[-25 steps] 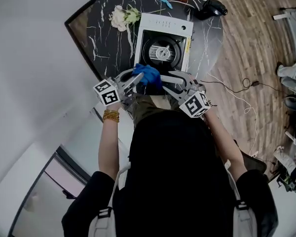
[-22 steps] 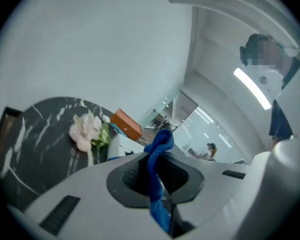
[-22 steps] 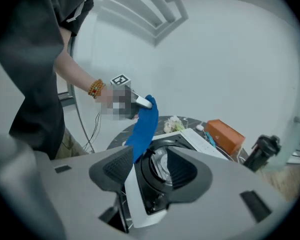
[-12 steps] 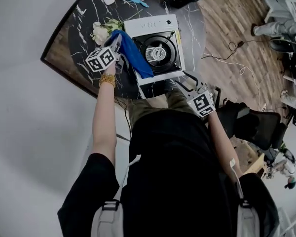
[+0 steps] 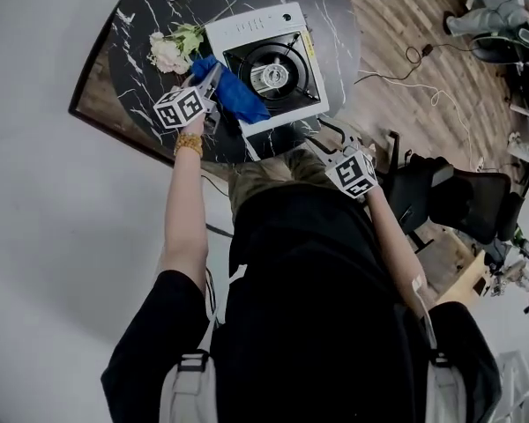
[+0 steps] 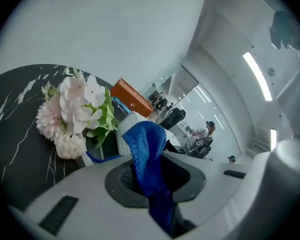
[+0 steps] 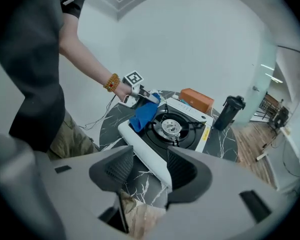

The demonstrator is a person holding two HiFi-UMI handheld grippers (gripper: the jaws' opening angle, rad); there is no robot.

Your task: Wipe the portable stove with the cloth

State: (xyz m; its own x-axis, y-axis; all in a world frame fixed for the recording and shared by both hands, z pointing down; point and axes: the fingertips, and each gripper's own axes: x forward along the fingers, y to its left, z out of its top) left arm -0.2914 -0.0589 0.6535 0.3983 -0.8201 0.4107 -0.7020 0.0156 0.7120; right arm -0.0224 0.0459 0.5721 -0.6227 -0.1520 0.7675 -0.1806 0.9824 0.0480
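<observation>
Head view shows the blue cloth (image 5: pixel 234 95) draped on the left part of the white portable stove (image 5: pixel 247 33), just beside the round burner (image 5: pixel 271 73), with its left end running into the left gripper (image 5: pixel 210 82). A second ago the cloth was a bunched wad between both grippers at the stove's near edge. Half a second ago it hung long from the raised left gripper, and now it has come down onto the stove top. Left gripper view shows the cloth (image 6: pixel 147 154) pinched between nearly closed jaws, which have just been opening a little but keep their hold. The right gripper (image 5: pixel 328 141) has drawn back to the near edge of the black marble table (image 5: pixel 141 51), its jaws wide apart and holding nothing. Its own view looks past them at the stove (image 7: pixel 172 129) well beyond. A bunch of pale flowers (image 5: pixel 169 49) lies just left of the stove, and an orange box (image 7: pixel 196 99) sits at the far side. With the cloth laid down on the surface, wiping looks ready to begin from the left side.
</observation>
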